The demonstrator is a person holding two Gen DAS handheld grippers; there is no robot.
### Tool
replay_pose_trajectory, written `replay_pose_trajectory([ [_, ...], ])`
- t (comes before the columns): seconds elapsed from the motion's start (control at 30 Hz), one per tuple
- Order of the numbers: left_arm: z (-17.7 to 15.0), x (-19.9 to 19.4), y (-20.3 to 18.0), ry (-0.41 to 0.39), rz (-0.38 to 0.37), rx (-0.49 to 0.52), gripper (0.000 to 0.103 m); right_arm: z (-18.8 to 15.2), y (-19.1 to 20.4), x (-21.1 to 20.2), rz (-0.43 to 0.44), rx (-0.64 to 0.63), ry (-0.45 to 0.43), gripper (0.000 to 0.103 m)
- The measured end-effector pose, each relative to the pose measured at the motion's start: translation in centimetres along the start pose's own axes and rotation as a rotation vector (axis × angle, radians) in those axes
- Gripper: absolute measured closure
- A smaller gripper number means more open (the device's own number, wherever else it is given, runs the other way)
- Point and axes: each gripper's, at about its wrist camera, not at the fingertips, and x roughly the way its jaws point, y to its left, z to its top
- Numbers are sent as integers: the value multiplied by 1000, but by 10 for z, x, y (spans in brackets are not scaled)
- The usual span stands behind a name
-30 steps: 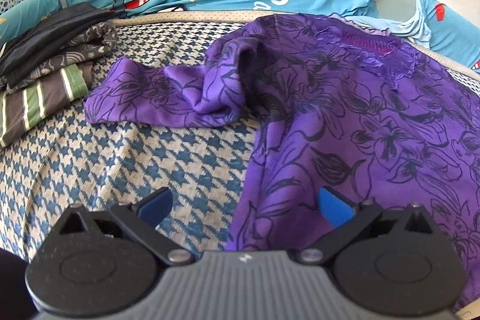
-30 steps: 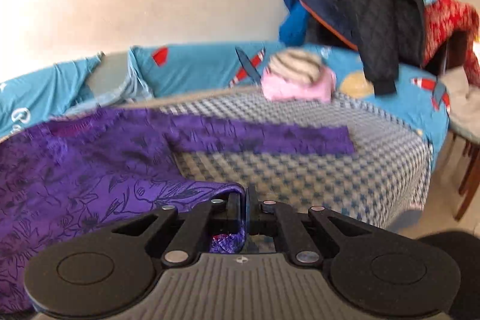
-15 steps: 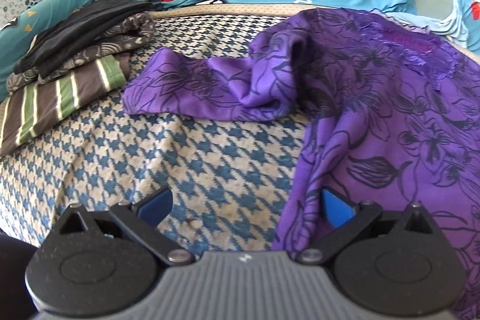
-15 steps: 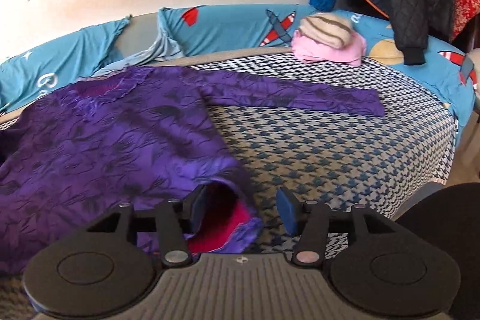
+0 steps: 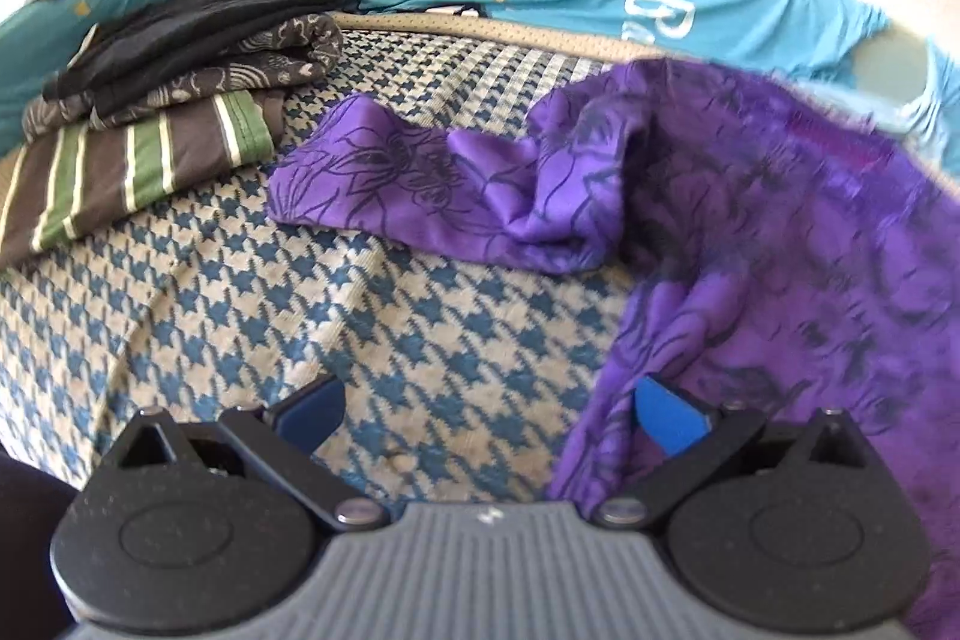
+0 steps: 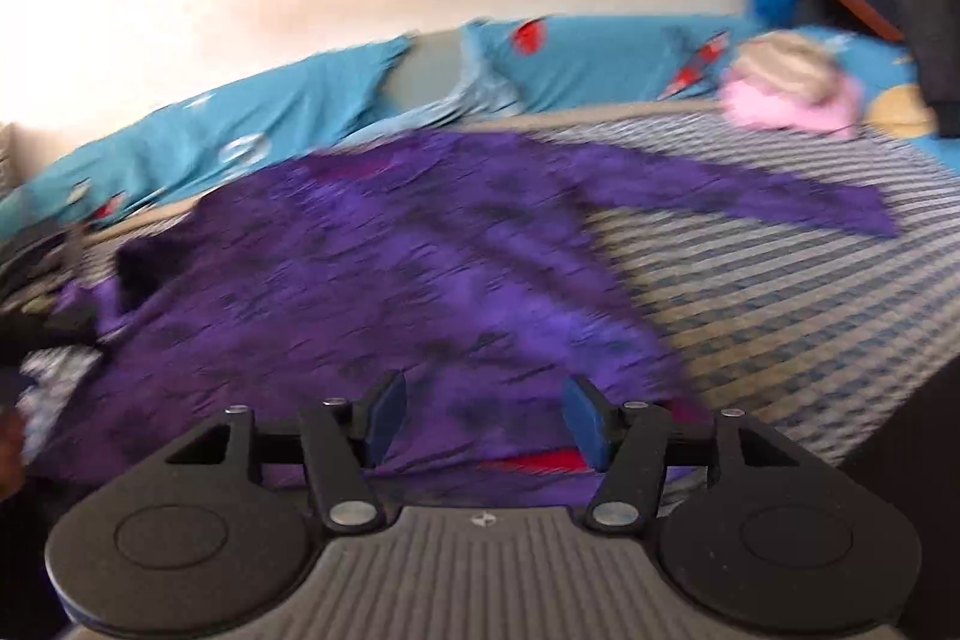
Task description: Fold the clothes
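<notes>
You're at the laying-out stage, I'd judge: the purple top (image 6: 384, 280) lies spread on the checked bed (image 5: 252, 316), not folded. Your left gripper (image 5: 489, 409) stands wide apart at the top's near side edge, one pad brushing the cloth; your right gripper (image 6: 483, 418) is parted too, low over the hem, clamping nothing. One sleeve (image 5: 444, 196) is bunched (the other (image 6: 768, 196) runs out straight), so flattening it looks due next. A folded stack (image 5: 162, 88) sits nearby. The fabric looks thin, floral-printed, limp.
</notes>
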Motion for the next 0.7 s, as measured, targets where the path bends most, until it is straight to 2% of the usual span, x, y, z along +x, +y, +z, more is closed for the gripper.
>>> replay_pose_trajectory([
  [0.1,1,-11,-1,-31,-38,14,0,-4,11,9,61,-34,52,46],
  [0.27,-9,-29,-15,-69,-129,123,0,-13,31,18,125,-107,92,49],
  [0.4,-20,-41,-23,-69,-198,194,0,-17,36,28,195,-92,148,59],
  [0.5,-29,-52,-27,-69,-251,233,0,-20,40,35,245,-81,189,59],
  [0.63,-47,-69,-28,-68,-322,294,0,-21,44,40,228,-63,200,59],
  [0.7,-55,-75,-29,-57,-355,316,0,-21,36,42,248,14,201,59],
])
